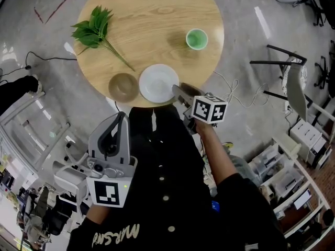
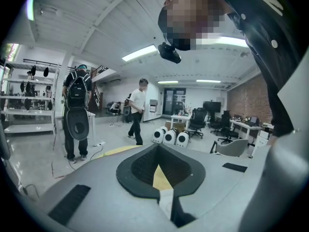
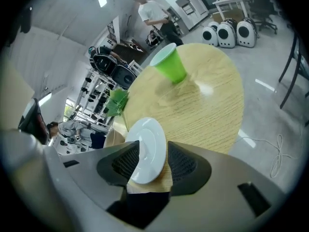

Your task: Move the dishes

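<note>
The white plate (image 1: 158,82) lies at the near edge of the round wooden table (image 1: 152,14), just beside a brownish bowl (image 1: 123,86). The right gripper (image 1: 178,90) has its jaws apart around the plate's rim, though I can't say whether the pads touch it. Farther back are a green cup (image 1: 197,38) and a leafy sprig (image 1: 94,29). The left gripper (image 1: 121,116) hangs low, off the table, its jaw tips together on nothing. White lettering on the person's dark top (image 1: 116,234) is upside down and unclear.
</note>
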A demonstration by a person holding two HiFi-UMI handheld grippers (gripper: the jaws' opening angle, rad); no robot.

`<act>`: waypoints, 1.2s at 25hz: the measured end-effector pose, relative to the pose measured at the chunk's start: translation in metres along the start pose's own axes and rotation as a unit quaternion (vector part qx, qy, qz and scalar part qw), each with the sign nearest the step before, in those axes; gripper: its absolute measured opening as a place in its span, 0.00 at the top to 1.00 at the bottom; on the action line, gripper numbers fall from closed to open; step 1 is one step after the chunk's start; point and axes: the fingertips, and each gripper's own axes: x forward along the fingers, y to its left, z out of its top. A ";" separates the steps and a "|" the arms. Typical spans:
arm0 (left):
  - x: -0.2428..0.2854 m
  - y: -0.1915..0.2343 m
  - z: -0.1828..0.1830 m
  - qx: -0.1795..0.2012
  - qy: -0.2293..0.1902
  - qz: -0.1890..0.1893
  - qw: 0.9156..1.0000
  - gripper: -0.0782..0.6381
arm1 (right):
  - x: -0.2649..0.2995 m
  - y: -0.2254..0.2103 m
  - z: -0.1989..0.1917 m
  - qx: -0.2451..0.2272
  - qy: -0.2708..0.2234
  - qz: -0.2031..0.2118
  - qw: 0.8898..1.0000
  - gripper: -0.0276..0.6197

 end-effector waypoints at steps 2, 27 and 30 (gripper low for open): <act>-0.001 0.002 0.004 0.002 -0.005 0.002 1.000 0.87 | -0.009 0.009 0.010 -0.024 -0.016 -0.003 1.000 0.67; -0.075 0.051 0.158 0.069 -0.176 0.074 0.979 0.87 | -0.320 0.242 0.176 -0.328 -0.462 -0.036 0.823 0.96; -0.088 0.061 0.165 0.072 -0.182 0.092 0.976 0.87 | -0.337 0.242 0.171 -0.338 -0.482 -0.059 0.806 0.96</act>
